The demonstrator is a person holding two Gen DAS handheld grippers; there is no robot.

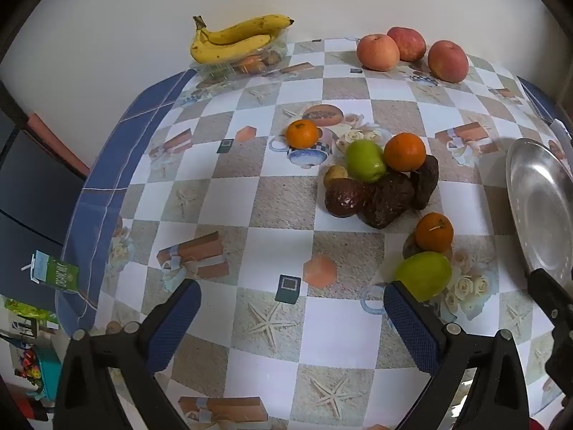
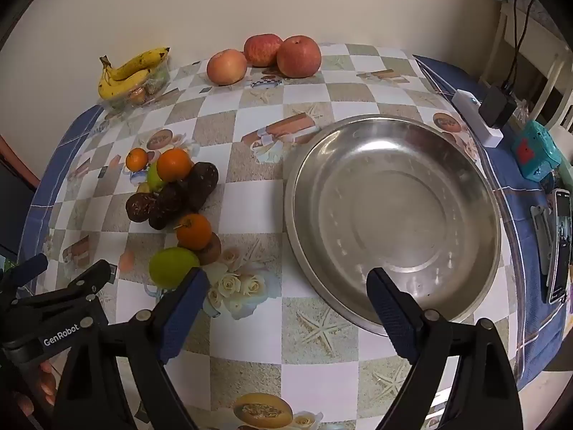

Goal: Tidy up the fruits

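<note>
A heap of fruit lies mid-table: dark avocados [image 1: 386, 197] [image 2: 172, 197], a green fruit [image 1: 365, 161], oranges [image 1: 404, 152] [image 2: 173, 165] and a small orange [image 1: 302, 134] set apart. Nearer me sit another orange [image 1: 434, 233] [image 2: 193, 231] and a green fruit [image 1: 424, 274] [image 2: 172, 267]. Three apples [image 1: 408, 52] [image 2: 263, 57] and bananas [image 1: 236, 37] [image 2: 130, 71] are at the back. A wide steel bowl [image 2: 394, 211] [image 1: 540, 208] is empty. My left gripper [image 1: 292, 317] is open above bare tablecloth. My right gripper [image 2: 288, 302] is open beside the bowl's near rim.
The bananas rest on a clear plastic tray [image 1: 247, 62] holding small fruit. At the table's right edge lie a phone [image 2: 558, 243], a white power strip [image 2: 476, 118] with a black adapter, and a teal box [image 2: 535, 150]. The checked tablecloth [image 1: 250, 186] has blue borders.
</note>
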